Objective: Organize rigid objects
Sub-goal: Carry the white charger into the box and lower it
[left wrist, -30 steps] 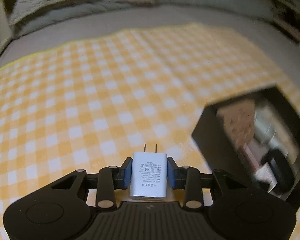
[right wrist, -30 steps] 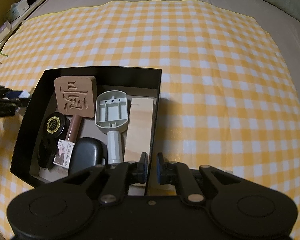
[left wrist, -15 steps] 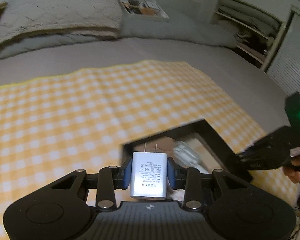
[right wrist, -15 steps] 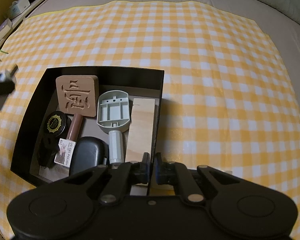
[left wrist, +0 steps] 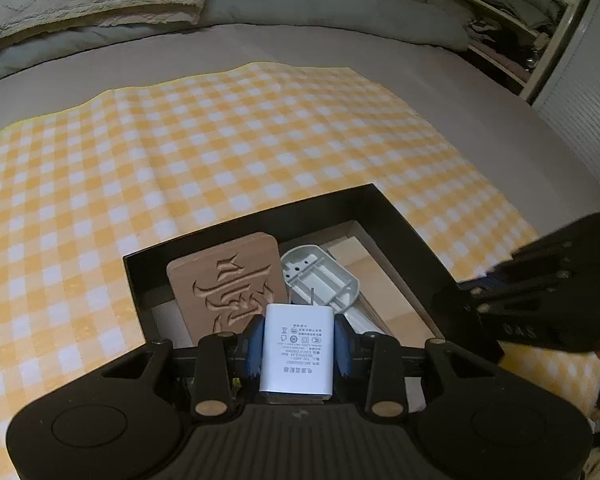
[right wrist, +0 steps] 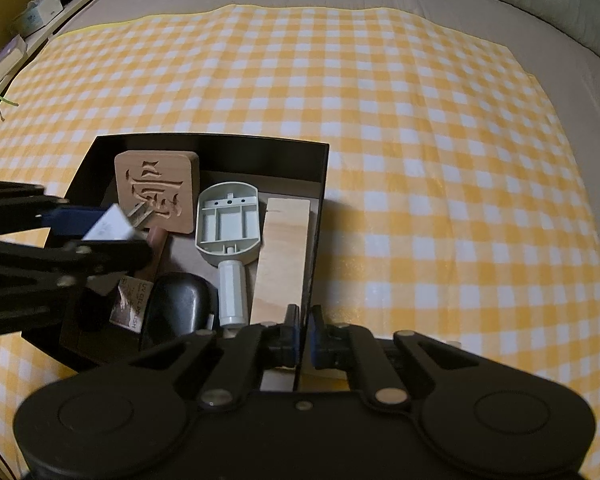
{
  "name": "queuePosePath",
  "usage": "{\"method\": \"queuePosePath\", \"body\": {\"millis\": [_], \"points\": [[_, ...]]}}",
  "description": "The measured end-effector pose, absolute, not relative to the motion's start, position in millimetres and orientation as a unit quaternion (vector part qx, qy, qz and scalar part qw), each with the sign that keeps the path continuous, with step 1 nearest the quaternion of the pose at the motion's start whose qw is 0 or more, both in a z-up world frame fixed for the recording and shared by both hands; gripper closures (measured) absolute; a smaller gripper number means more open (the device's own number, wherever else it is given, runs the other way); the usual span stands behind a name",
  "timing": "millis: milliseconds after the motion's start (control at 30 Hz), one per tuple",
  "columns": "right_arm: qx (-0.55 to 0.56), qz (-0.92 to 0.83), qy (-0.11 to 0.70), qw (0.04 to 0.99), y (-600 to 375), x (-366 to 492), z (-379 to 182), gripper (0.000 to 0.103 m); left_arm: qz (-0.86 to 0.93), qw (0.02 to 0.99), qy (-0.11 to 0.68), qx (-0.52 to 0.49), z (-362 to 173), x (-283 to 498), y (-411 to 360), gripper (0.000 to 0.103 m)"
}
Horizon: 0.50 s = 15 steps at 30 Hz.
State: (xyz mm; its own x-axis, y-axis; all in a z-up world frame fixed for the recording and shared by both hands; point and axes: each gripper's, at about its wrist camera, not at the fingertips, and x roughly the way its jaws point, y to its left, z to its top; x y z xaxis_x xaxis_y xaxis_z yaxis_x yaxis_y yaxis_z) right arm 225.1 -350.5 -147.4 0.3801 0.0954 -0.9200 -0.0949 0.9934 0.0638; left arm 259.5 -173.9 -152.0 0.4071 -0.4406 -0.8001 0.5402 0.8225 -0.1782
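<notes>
White plastic wall charger (left wrist: 297,350), a rectangular block with two metal prongs pointing forward, sits pinched between the blue-padded fingers (left wrist: 255,346) of the left gripper (left wrist: 298,344). A second ago that gripper looked out over bare yellow-and-white checked cloth (left wrist: 180,152) with the black open-topped cardboard box (left wrist: 256,222) off to its side; half a second ago the box edge was sliding in beneath it. Now the charger hangs over the box interior, above the square wooden block carved with a Chinese character (left wrist: 226,280) and beside the grey plastic paddle-shaped housing (left wrist: 320,280). The right wrist view confirms it: the left gripper (right wrist: 112,226) has come in across the box's left wall, the charger (right wrist: 110,229) held above the carved block's lower corner.

The right gripper (right wrist: 305,338) has barely shifted. Its fingers (right wrist: 292,340) are pressed nearly together on the thin right wall of the box (right wrist: 318,216), seemingly steadying it. Inside lie a pale wooden plank (right wrist: 282,256), a dark rounded case (right wrist: 176,308) and a small labelled bottle of gel polish (right wrist: 134,306).

Transport looks finished, then, and only lowering and release remain. The box floor is crowded; the most open patch visible is the light strip by the left wall (left wrist: 168,316), so the charger would probably end up there or on top of the carved block.
</notes>
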Motion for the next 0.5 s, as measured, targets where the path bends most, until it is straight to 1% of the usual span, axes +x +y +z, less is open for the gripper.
{"method": "queuePosePath", "body": {"millis": [100, 133, 167, 233, 300, 333, 467, 500], "points": [[0.0, 0.059, 0.553, 0.831, -351.5, 224.2, -146.9, 0.098, -0.284, 0.84, 0.46, 0.051, -158.8, 264.8, -177.5, 0.064], [0.0, 0.059, 0.553, 0.831, -351.0, 224.3, -147.1, 0.098, -0.279, 0.84, 0.463, 0.05, -160.8, 266.1, -178.0, 0.059], [0.001, 0.059, 0.553, 0.831, -351.8, 224.6, -146.8, 0.098, -0.276, 0.839, 0.467, 0.051, -162.5, 266.6, -178.3, 0.048], [0.001, 0.061, 0.553, 0.831, -352.2, 223.0, -146.2, 0.098, -0.269, 0.835, 0.478, 0.053, -164.5, 266.6, -178.2, 0.037], [0.0, 0.062, 0.553, 0.831, -353.7, 222.8, -145.3, 0.098, -0.266, 0.835, 0.479, 0.055, -164.3, 264.9, -177.5, 0.034], [0.001, 0.063, 0.553, 0.831, -354.4, 222.7, -145.0, 0.098, -0.269, 0.834, 0.478, 0.057, -163.3, 263.9, -177.3, 0.032], [0.0, 0.063, 0.553, 0.831, -356.0, 223.0, -144.7, 0.098, -0.272, 0.834, 0.476, 0.062, -158.1, 259.4, -177.4, 0.015], [-0.001, 0.063, 0.553, 0.831, -355.8, 222.7, -144.5, 0.098, -0.272, 0.835, 0.475, 0.064, -156.9, 258.1, -177.6, 0.014]]}}
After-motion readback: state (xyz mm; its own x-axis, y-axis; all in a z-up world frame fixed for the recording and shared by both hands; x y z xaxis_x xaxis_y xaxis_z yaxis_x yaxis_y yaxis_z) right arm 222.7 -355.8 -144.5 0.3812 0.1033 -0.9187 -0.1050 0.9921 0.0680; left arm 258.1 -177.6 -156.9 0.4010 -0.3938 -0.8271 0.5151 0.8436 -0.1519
